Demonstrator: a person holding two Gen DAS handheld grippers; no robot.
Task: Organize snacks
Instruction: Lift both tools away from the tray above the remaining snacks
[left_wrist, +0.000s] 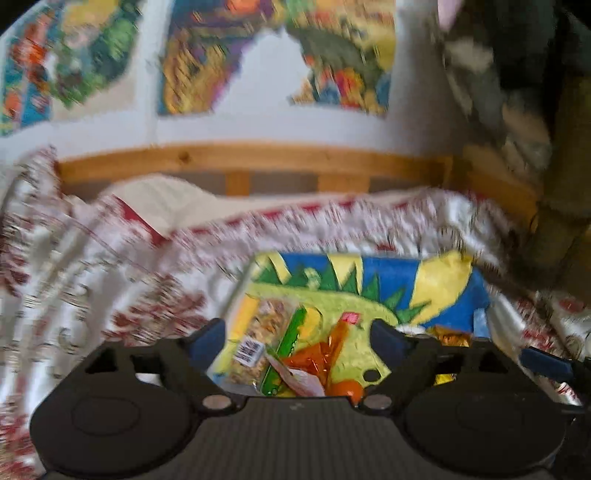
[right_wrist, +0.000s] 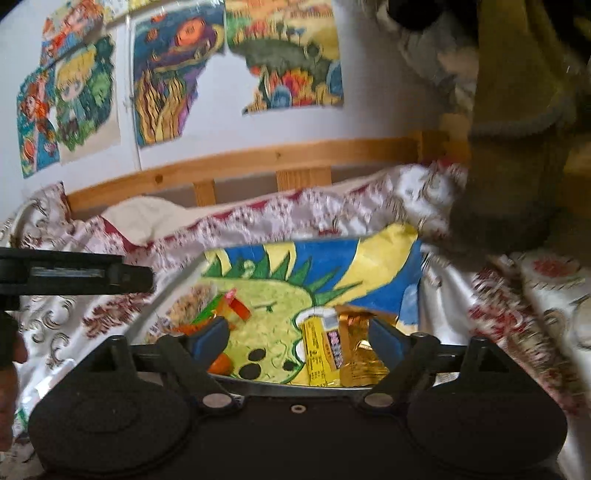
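Below, snacks (left_wrist: 295, 362) between open left gripper (left_wrist: 299, 338) fingers.

We are in a home, in a child's bedroom by the look of it: a bed with a wooden bed frame (right_wrist: 258, 157) and a red-patterned bedspread (left_wrist: 92, 280) fills the middle, and colourful drawings (right_wrist: 173, 85) hang on the white wall (left_wrist: 258, 110) across the top.

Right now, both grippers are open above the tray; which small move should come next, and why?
Probably lower the right gripper onto the yellow bar. It lies loose beside the gold wrapper on the tray, between open fingers that hold nothing.
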